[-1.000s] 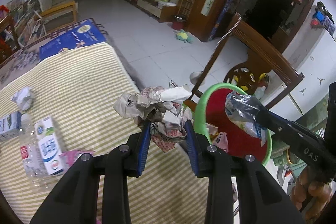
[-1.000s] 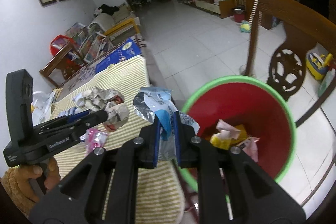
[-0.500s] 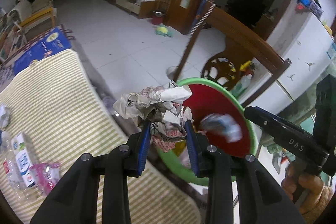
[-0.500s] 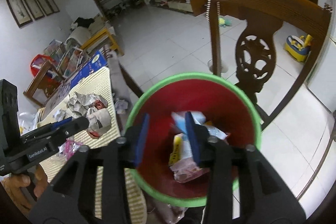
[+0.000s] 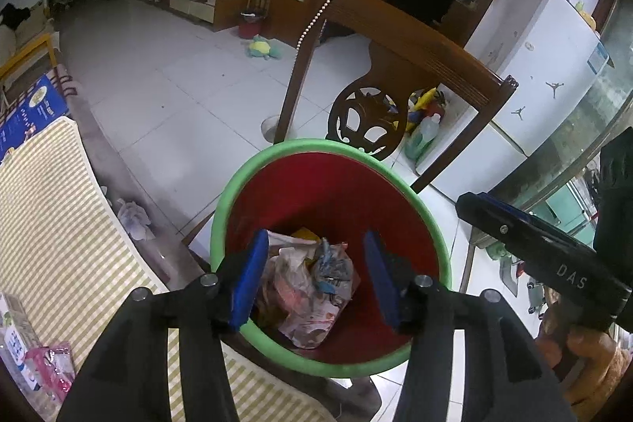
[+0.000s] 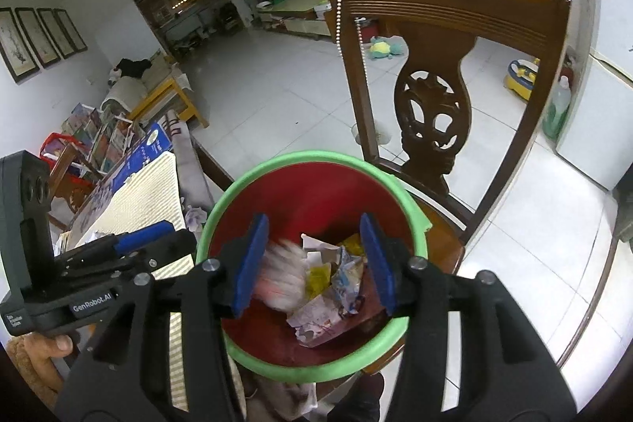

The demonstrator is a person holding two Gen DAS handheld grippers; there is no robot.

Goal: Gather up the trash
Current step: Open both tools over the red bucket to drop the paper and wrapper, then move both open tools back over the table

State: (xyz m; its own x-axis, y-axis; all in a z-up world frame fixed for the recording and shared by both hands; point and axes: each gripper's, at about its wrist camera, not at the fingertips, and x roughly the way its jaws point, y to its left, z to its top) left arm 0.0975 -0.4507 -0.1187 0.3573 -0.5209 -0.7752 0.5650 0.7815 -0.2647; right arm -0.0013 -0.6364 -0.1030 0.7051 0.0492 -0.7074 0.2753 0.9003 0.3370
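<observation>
A red bin with a green rim stands on a wooden chair beside the table. Several pieces of crumpled trash lie inside it. My left gripper is open and empty above the bin's mouth. My right gripper is open and empty above the bin too. A pale crumpled wad shows blurred below the right gripper's left finger, inside the bin. The right gripper shows in the left wrist view, the left one in the right wrist view.
The table with a yellow striped cloth lies to the left. On it are a milk carton, a pink wrapper and a blue box. The wooden chair back rises behind the bin. A crumpled tissue lies by the table edge.
My left gripper moved from the table to over the bin and opened; its crumpled paper wad dropped in. My right gripper opened earlier and let its foil wrapper fall into the bin.
</observation>
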